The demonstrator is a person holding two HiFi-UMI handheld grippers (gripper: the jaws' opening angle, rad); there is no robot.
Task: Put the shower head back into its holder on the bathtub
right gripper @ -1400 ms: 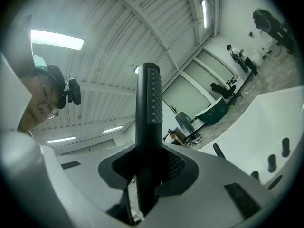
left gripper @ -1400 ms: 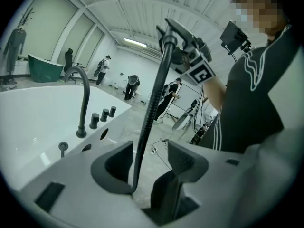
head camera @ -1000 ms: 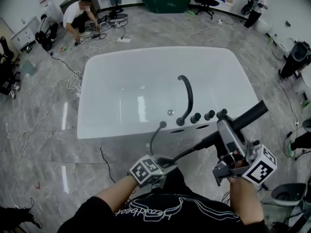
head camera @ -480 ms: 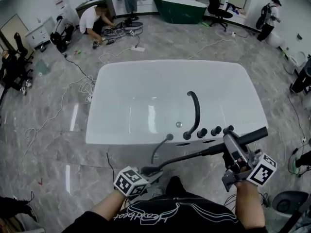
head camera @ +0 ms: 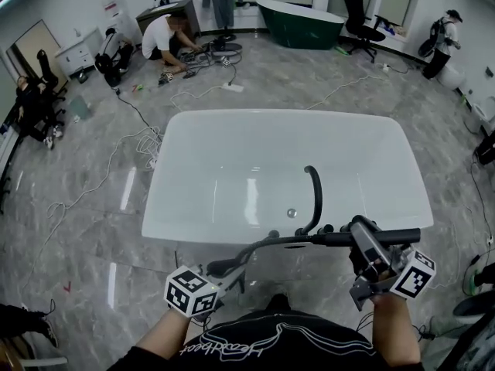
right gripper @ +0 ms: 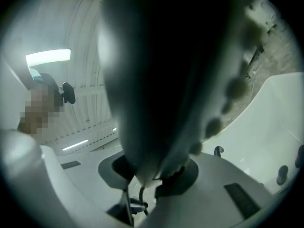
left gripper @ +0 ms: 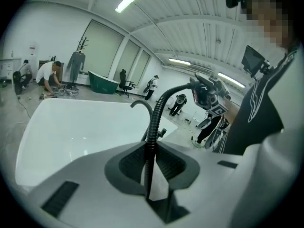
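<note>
Near bathtub rim [head camera: 186, 234], shower head [head camera: 398, 236] in right claw [head camera: 358, 232]

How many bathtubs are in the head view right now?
2. The white bathtub fills the middle of the view; a dark green bathtub stands far back, near the top edge. More may be beyond the frame.

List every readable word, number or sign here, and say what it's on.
"Heartbeat", as far as it can be made out, in white script on the person's black shirt.
Left marker cube and right marker cube: square patterns only, no letters.
Nothing else is readable.
</note>
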